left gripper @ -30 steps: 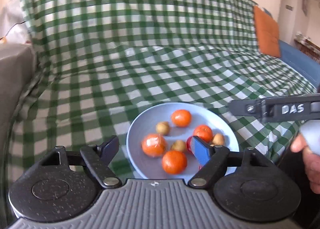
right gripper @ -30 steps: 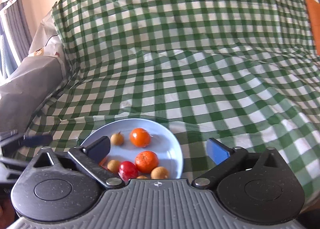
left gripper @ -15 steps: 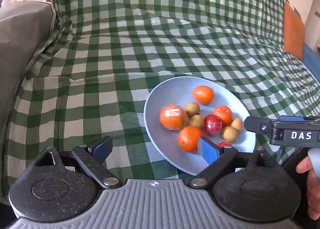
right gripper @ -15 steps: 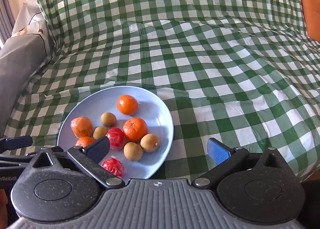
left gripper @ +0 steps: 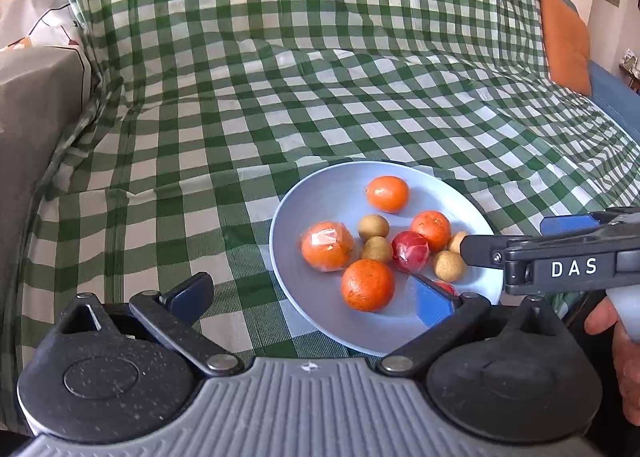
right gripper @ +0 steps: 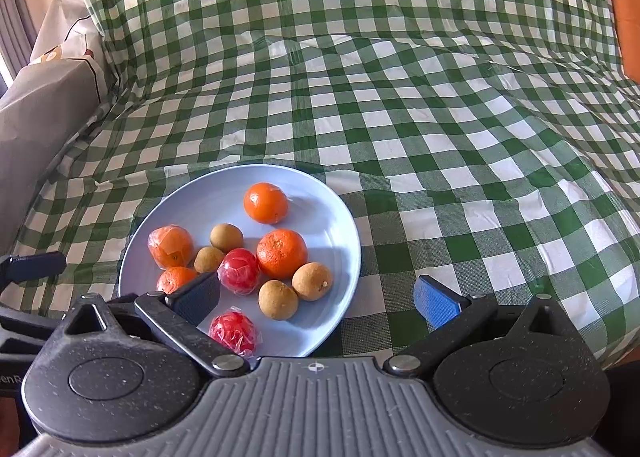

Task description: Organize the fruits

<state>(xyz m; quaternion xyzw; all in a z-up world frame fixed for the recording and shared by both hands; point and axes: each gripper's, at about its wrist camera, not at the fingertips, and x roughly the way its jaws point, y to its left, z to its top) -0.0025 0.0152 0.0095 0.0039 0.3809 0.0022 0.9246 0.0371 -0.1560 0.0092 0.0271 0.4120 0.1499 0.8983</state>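
A pale blue plate (left gripper: 320, 193) (right gripper: 192, 201) sits on a green checked cloth and holds mixed fruit. There are several oranges (left gripper: 367, 284) (right gripper: 281, 253), one wrapped in clear film (left gripper: 327, 246) (right gripper: 171, 246). There are several small brown longans (left gripper: 373, 226) (right gripper: 312, 281) and two red wrapped fruits (left gripper: 410, 251) (right gripper: 239, 270). My left gripper (left gripper: 312, 301) is open and empty over the plate's near left edge. My right gripper (right gripper: 318, 301) is open and empty over the plate's near right edge. The right gripper also shows from the side in the left wrist view (left gripper: 560, 253).
The green checked cloth (left gripper: 280, 97) (right gripper: 440, 117) covers a sofa seat and back. A grey covered armrest (left gripper: 32, 129) (right gripper: 36, 125) rises at the left. An orange cushion (left gripper: 566, 41) stands at the far right.
Both grippers have shifted over the plate, and the views have dropped from the sofa back towards the fruit. The plate now lies nearer the centre in both views. Both grippers stayed open.
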